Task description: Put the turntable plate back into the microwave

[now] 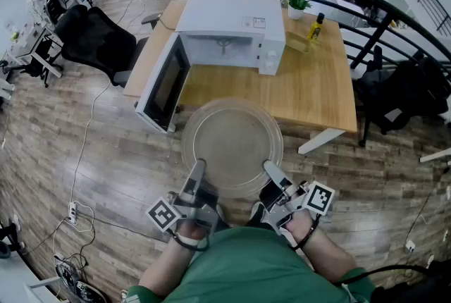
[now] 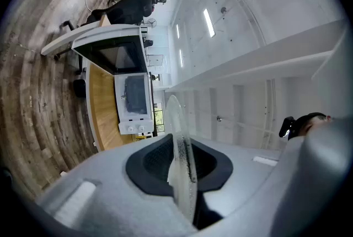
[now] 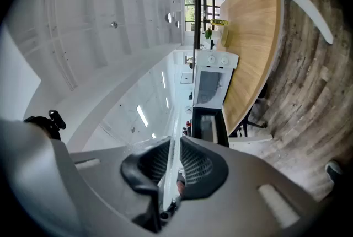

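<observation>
Both grippers are clenching the near rim of the glass plate (image 1: 232, 143), left gripper (image 1: 196, 169) at its lower left and right gripper (image 1: 272, 170) at its lower right, each pinching the thin glass edge. The plate is hanging flat at mid-frame, just short of the table (image 1: 317, 90) edge. The microwave (image 1: 232, 30) is sitting straight beyond its far rim at upper centre, both hands equally near, so the carry is likely going straight ahead, keeping right of the open door (image 1: 163, 87).

Wood-plank floor (image 1: 63, 146), black office chairs (image 1: 95, 41)
</observation>
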`<control>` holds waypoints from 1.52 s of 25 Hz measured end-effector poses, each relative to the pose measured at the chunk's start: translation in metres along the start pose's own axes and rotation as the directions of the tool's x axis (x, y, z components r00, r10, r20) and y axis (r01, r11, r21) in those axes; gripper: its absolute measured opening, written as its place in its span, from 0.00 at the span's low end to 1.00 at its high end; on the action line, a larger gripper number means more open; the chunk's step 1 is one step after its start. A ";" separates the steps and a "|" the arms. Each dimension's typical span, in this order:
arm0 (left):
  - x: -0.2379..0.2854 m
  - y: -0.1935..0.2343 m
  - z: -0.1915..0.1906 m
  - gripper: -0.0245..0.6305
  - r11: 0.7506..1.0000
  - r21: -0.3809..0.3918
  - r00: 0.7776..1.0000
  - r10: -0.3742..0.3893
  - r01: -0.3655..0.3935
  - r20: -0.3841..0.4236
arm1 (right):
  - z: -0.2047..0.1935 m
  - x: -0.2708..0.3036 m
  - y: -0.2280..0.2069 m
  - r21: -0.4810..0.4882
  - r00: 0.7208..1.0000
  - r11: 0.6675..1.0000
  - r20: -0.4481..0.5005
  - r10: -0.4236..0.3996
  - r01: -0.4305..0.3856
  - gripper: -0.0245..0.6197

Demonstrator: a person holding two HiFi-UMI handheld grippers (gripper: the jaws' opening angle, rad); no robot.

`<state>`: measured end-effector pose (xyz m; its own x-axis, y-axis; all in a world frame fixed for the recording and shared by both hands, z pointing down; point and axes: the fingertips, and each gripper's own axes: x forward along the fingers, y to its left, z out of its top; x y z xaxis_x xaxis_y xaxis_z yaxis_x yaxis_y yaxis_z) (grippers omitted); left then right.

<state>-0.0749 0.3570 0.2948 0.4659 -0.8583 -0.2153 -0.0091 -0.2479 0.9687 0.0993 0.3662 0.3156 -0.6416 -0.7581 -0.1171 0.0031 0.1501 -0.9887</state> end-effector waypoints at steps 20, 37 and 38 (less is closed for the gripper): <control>-0.005 -0.001 0.040 0.11 0.999 -0.022 1.000 -0.025 0.024 -0.015 | -0.022 0.033 0.006 -0.048 1.000 0.999 0.010 -0.001 0.001 0.11; -0.013 0.022 0.100 0.11 0.998 -0.057 0.993 -0.039 0.033 -0.111 | -0.063 0.077 -0.009 -0.088 0.994 0.995 0.099 -0.048 0.056 0.11; -0.010 0.025 0.100 0.11 0.998 -0.060 0.993 -0.038 0.031 -0.116 | -0.061 0.077 -0.011 -0.087 0.993 0.994 0.102 -0.054 0.063 0.11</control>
<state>-0.1689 0.3146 0.3089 0.5650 -0.7905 -0.2363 0.0587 -0.2472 0.9672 0.0028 0.3448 0.3235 -0.5595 -0.8257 -0.0722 -0.1045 0.1567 -0.9821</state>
